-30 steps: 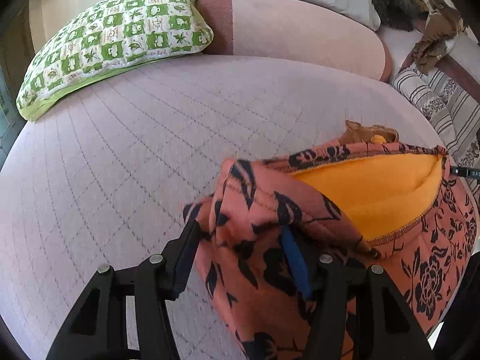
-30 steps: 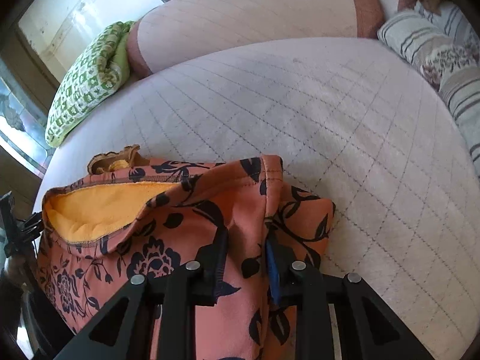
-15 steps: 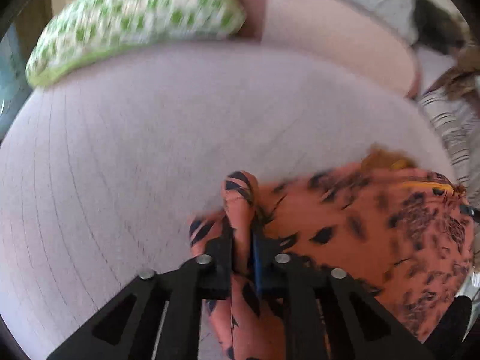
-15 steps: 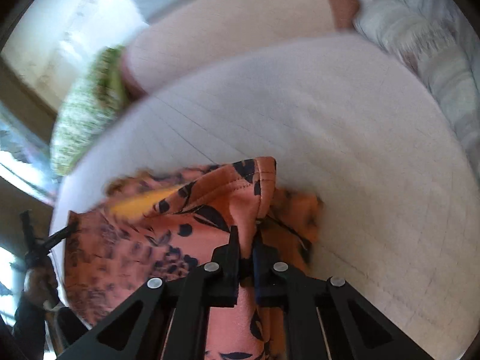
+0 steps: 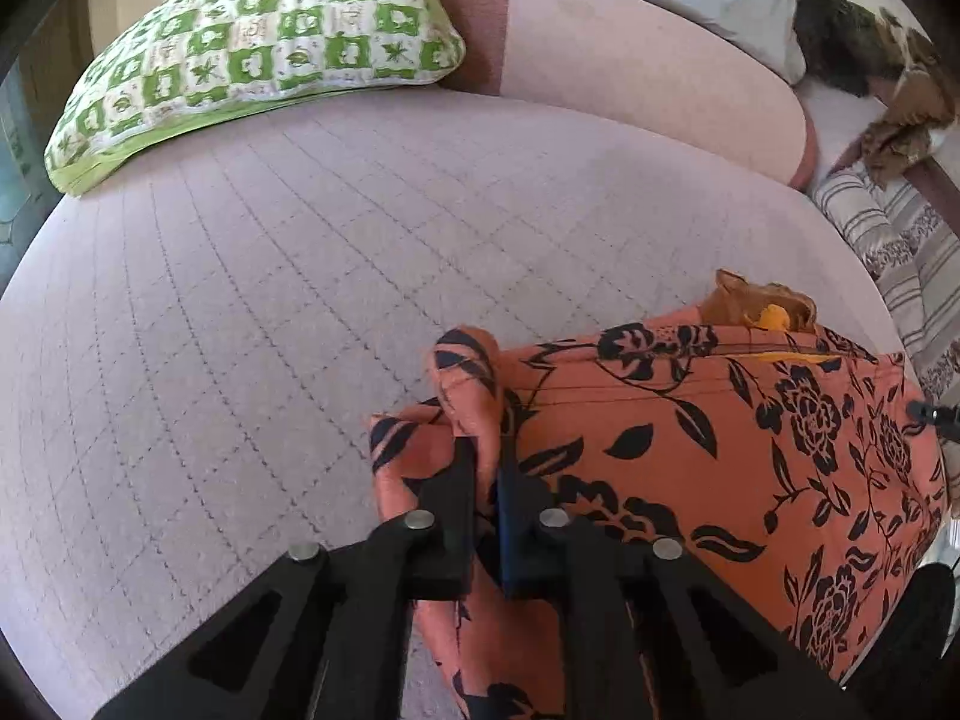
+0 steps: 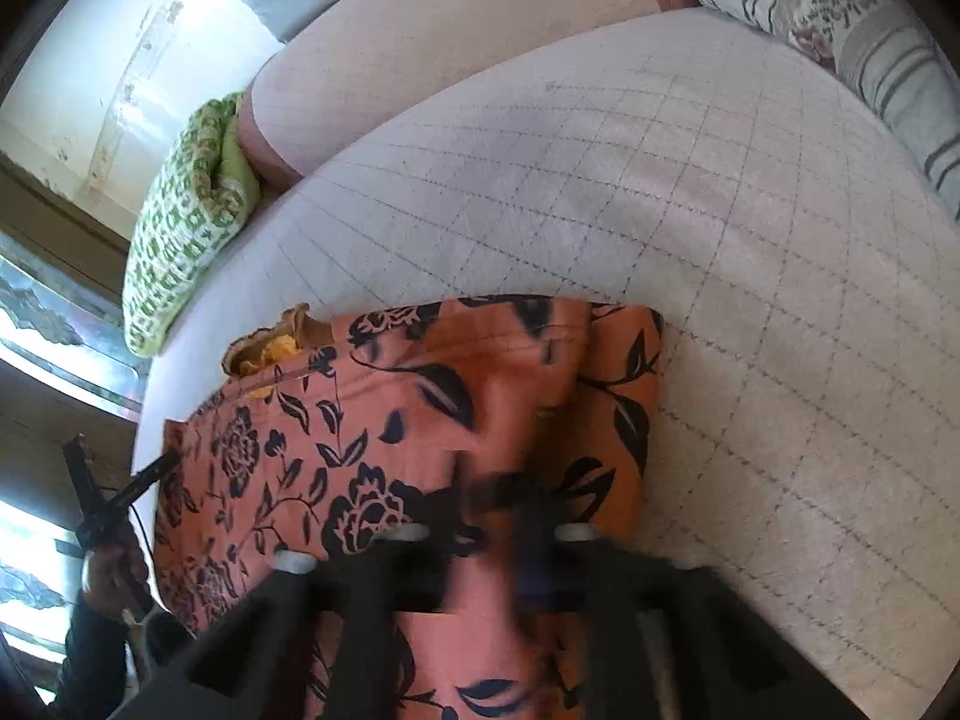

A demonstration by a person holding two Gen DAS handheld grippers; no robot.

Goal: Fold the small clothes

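Left gripper (image 5: 486, 462) pinches a raised fold of the one orange floral garment (image 5: 720, 450) at its left edge; right gripper (image 6: 486, 516), blurred, is clamped on the cloth too. Garment lies on the quilted mattress (image 5: 240, 330), its near part cut off. Two pillows: green (image 5: 258, 42), striped (image 6: 840, 30). Bare mattress beyond.

Garment (image 5: 690, 450) lies on mattress (image 5: 240, 330); pillow (image 5: 258, 42) apparently behind.

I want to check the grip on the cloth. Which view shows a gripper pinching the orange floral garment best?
The left wrist view: the left gripper is sharp, shut on a fold of the orange floral garment. The right wrist view blurs the right gripper.
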